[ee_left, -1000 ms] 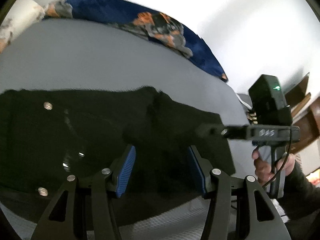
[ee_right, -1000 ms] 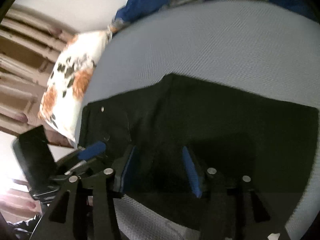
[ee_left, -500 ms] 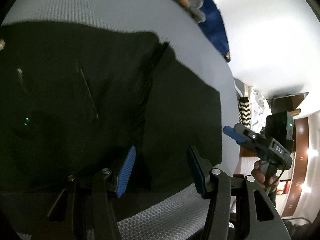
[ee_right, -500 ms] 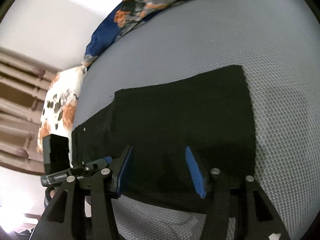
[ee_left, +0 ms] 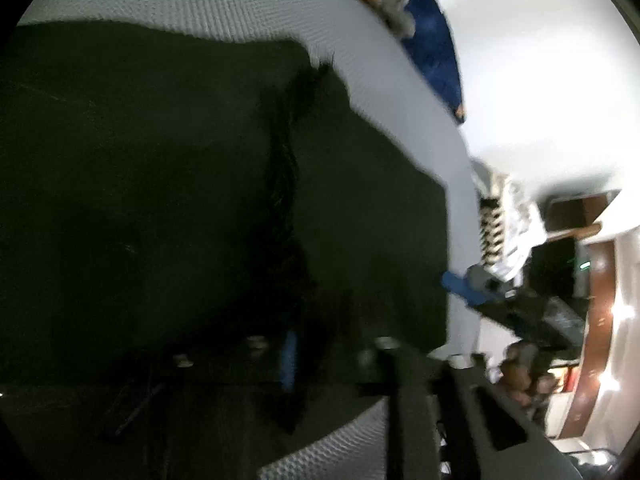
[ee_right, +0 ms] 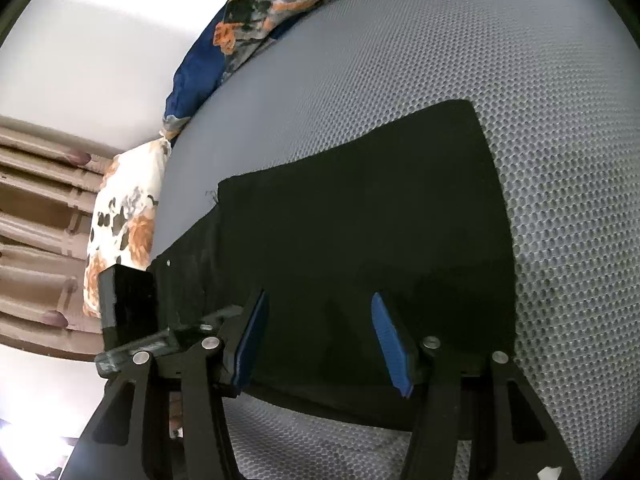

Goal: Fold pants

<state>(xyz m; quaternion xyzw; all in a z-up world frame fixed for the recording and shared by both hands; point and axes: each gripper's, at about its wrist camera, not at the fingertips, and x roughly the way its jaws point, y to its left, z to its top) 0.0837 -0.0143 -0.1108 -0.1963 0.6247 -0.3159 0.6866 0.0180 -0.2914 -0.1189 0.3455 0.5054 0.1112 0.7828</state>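
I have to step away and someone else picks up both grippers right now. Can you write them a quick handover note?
Right gripper: open, empty, low over the near edge of the black fabric pants.
Left gripper: its view is blurred and dark, so open or shut cannot be told; it is low over the pants' near edge.
Pants: lying flat on the grey mesh-textured bed surface, in a rectangle with a layer edge showing, so apparently folded at least once.
Left: grip the near edge with both grippers and make the next fold.
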